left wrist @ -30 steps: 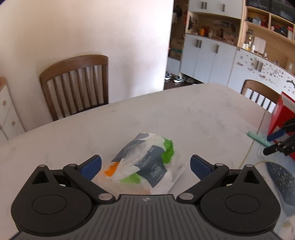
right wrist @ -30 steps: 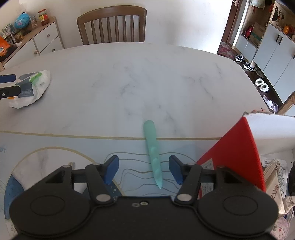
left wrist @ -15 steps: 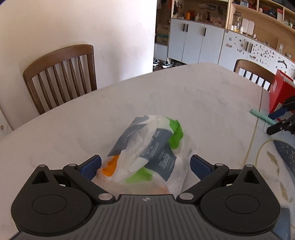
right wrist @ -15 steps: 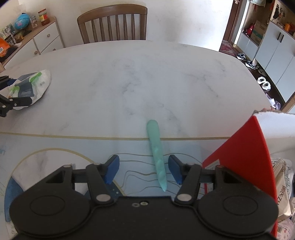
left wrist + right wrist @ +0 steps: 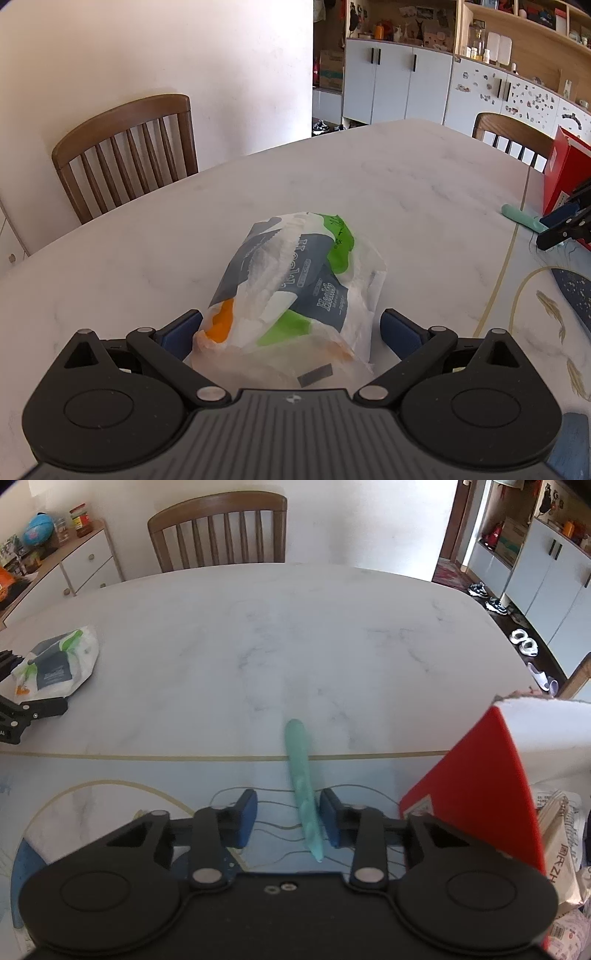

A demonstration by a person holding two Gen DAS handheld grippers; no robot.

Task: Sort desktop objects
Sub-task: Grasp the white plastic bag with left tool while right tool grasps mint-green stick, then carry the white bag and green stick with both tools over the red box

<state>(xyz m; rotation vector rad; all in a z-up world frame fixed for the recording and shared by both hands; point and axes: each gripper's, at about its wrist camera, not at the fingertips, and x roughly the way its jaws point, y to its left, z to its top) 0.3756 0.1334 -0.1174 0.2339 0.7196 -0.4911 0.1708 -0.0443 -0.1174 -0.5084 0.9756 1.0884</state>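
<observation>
Jaws on my right gripper (image 5: 287, 821) are closing around the slim mint-green plastic stick (image 5: 301, 775) lying across the mat edge, while my left gripper (image 5: 290, 328) is straddling, wide open, the crinkled white plastic bag (image 5: 295, 280) on the marble table (image 5: 369, 192) for the next grab.

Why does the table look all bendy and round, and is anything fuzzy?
Left wrist view: the fisheye lens curves the marble table and tilts the wall; the plastic bag looks sharp. Right wrist view: the table edge bulges, and the mint-green stick looks sharp.
</observation>
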